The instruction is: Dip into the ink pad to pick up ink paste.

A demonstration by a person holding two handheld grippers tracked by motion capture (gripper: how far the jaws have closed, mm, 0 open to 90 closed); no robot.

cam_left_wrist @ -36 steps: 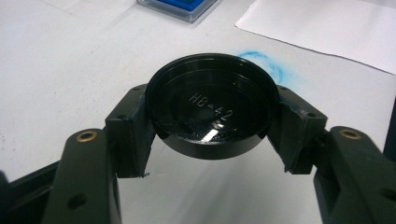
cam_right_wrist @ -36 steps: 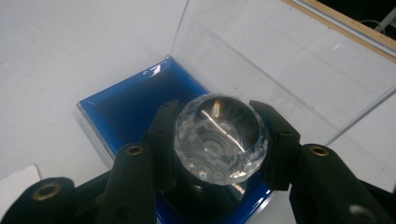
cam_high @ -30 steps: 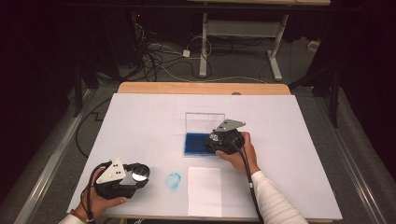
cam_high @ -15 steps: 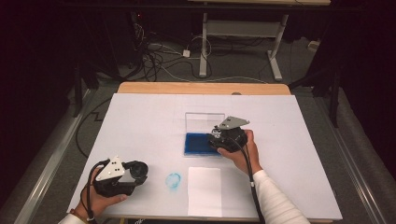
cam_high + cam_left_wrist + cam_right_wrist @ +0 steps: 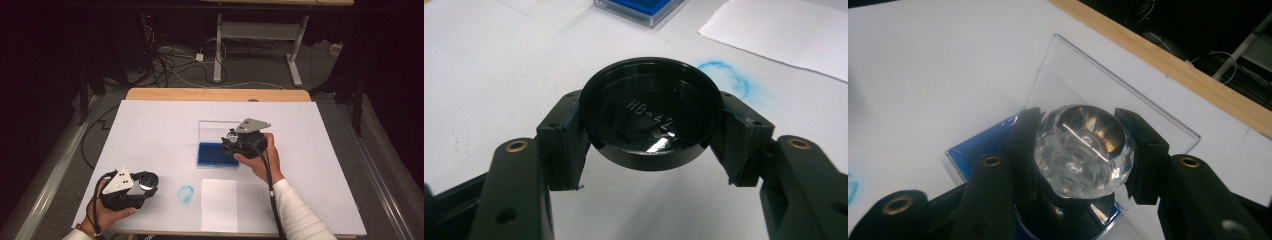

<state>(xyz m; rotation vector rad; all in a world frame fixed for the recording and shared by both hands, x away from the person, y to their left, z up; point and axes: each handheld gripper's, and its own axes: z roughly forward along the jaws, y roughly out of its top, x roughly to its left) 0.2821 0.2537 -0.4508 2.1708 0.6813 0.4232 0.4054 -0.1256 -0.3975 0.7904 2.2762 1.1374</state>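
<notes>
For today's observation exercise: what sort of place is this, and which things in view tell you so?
Probably a lab or workshop set up for recording. A white-covered table stands in a dark room, loose cables trail over the floor behind it, and a metal desk frame stands beyond.

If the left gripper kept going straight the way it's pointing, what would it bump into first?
Probably the white paper sheet. The left gripper, fingers shut on a black cap, points over the blue ring mark toward it. Depth is unclear, so it may pass above.
</notes>
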